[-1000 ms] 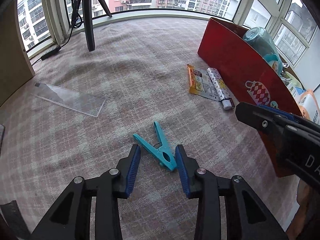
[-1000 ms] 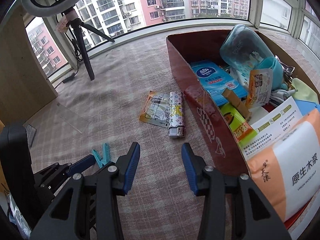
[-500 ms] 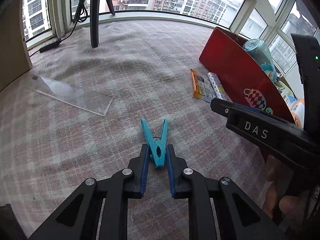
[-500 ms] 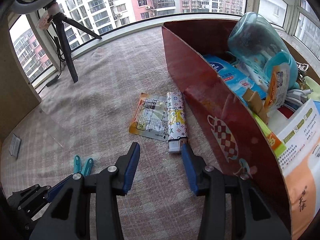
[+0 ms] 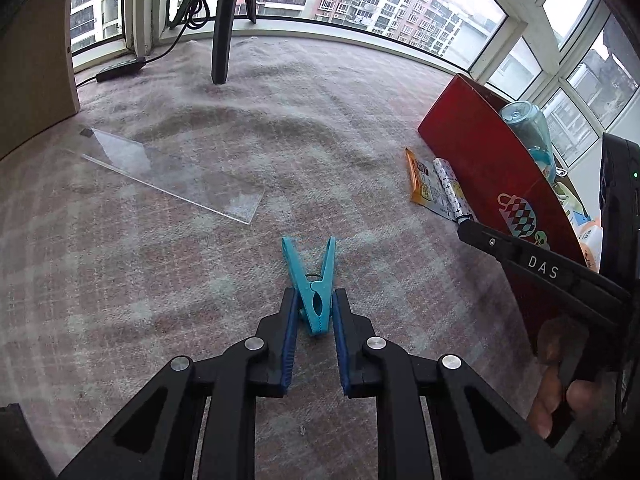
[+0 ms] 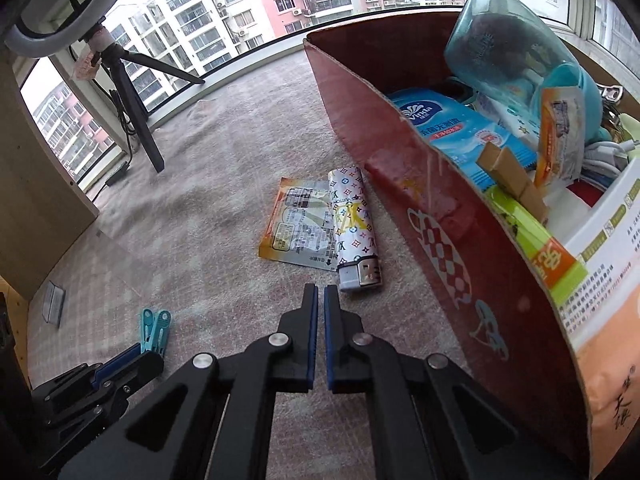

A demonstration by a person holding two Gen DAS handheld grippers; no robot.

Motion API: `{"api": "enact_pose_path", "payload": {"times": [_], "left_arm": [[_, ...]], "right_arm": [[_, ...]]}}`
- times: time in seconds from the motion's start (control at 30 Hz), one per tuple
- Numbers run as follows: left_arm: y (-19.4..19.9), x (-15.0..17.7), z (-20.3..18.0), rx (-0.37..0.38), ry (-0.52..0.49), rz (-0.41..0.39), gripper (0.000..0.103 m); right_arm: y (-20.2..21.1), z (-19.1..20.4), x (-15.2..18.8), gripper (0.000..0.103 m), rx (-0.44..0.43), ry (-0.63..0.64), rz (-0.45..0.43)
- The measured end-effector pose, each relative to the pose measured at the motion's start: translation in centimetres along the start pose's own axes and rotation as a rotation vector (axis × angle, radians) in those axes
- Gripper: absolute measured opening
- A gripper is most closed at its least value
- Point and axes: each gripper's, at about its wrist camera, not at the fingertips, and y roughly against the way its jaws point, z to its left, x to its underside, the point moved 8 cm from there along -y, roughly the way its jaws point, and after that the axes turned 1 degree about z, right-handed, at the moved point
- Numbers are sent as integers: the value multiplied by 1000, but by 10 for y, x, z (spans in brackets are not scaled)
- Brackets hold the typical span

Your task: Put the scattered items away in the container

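The left tool (image 5: 313, 312) is clamped on a turquoise clothes peg (image 5: 313, 285) — its blue pads press the peg's body from both sides, and the peg's two legs fan out ahead in a V over the checked cloth (image 5: 200, 280) of the bench. The right tool (image 6: 321, 300) has its fingers drawn together with only a thin slit between the pads, holding nothing; it hangs just short of a patterned lighter (image 6: 354, 232). The lighter lies partly on an orange-edged packet (image 6: 296, 224), both just beside the wall of the red box (image 6: 440, 216). The box is crowded — a blue tissue pack (image 6: 452, 136), a clear blue bottle (image 6: 508, 44). Farther left on the cloth lies a clear plastic sheet (image 5: 172, 172), with a black tripod leg (image 5: 224, 28) near the window.
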Motion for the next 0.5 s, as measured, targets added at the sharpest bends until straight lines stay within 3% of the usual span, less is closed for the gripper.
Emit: {"api": "enact_pose_path", "payload": {"times": [0.03,0.07,0.1,0.43,0.5], "left_arm": [[0,0,0,3,1,1,16],[0,0,-1,7,1,2,16],[0,0,-2,9,0,1,16],[2,-1,-2,23,-11,1,16],[3,-1,-2,25,-10,-3,16]], "right_arm": [[3,1,-2,13,23,12,-15],[6,2,-5,26,37,23,-35],[8,2,-6,29,48,29,-52],[-6,7,-17,32,122,45,-80],[-8,7,-18,27,126,47,-75]]}}
